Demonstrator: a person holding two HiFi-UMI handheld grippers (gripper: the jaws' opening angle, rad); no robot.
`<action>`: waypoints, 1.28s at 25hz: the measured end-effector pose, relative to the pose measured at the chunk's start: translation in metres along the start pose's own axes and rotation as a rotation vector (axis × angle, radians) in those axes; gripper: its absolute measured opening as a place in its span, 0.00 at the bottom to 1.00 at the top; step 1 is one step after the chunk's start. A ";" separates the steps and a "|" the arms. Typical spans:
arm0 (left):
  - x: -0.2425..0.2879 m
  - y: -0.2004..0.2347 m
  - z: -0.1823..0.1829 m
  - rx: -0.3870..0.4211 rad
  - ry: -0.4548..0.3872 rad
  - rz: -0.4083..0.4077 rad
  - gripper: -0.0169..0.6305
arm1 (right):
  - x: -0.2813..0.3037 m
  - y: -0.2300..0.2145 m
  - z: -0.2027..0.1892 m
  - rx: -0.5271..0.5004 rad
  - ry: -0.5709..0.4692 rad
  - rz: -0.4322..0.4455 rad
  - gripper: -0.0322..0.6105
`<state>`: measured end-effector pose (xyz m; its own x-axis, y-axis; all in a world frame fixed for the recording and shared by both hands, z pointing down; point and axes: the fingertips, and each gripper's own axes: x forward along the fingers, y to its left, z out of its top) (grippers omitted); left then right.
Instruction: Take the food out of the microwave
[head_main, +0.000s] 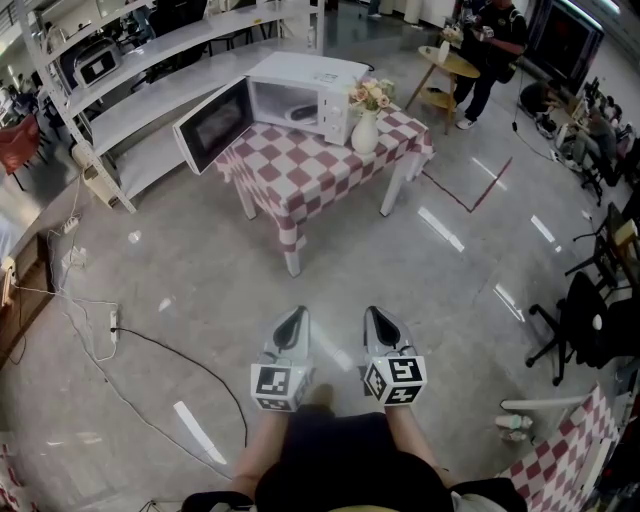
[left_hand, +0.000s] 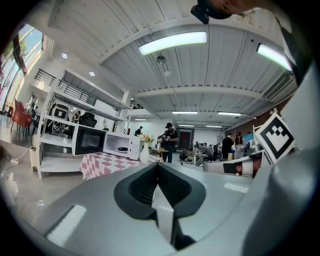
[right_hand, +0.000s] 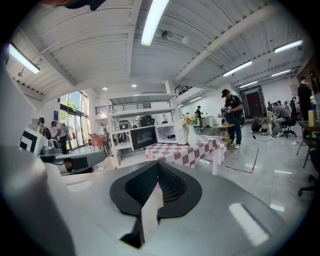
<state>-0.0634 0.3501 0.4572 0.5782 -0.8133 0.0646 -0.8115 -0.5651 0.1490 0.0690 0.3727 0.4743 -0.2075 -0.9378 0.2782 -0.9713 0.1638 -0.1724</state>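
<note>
Closest to me, both grippers were held out low in front of the person's body, side by side over bare floor (head_main: 200, 290). The left gripper (head_main: 291, 326) had its fingers (left_hand: 145, 185) pressed together with nothing between them. The right gripper (head_main: 380, 328) was the same: its fingers (right_hand: 170, 187) met along their length and pinched nothing.

A dark cable (head_main: 185, 362) ran across the floor to my left. Beyond a wide stretch of floor stood the worktop (head_main: 300, 175), draped in a red and white checked cloth. At its near right corner was a white vase of flowers (head_main: 366, 126).

Just behind the vase sat the white microwave (head_main: 310, 72), with its door (head_main: 213, 124) swung wide to the left. Inside the cavity I could make out a dark dish (head_main: 303, 113), which I took to be the food, though it was too small to tell what was on it. White shelving (head_main: 140, 100) stood behind the worktop, and people were busy further off in the room.

By my reading, the task had barely begun. The door was already open, so that part needed no work. The approach, the reach into the cavity, the grasp and the lift out were all left, and both grippers were well apart from the microwave.
</note>
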 end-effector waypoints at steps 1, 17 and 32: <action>0.001 0.002 0.000 0.001 -0.001 0.000 0.04 | 0.002 0.001 0.000 -0.002 -0.002 0.001 0.05; 0.004 0.017 -0.004 -0.001 0.006 0.002 0.04 | 0.019 0.015 -0.005 -0.002 0.010 0.035 0.05; -0.004 0.025 -0.010 -0.022 0.015 0.027 0.04 | 0.024 0.024 -0.015 -0.004 0.044 0.053 0.05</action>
<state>-0.0852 0.3405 0.4706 0.5576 -0.8259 0.0840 -0.8248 -0.5396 0.1688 0.0387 0.3590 0.4911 -0.2634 -0.9135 0.3101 -0.9593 0.2142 -0.1839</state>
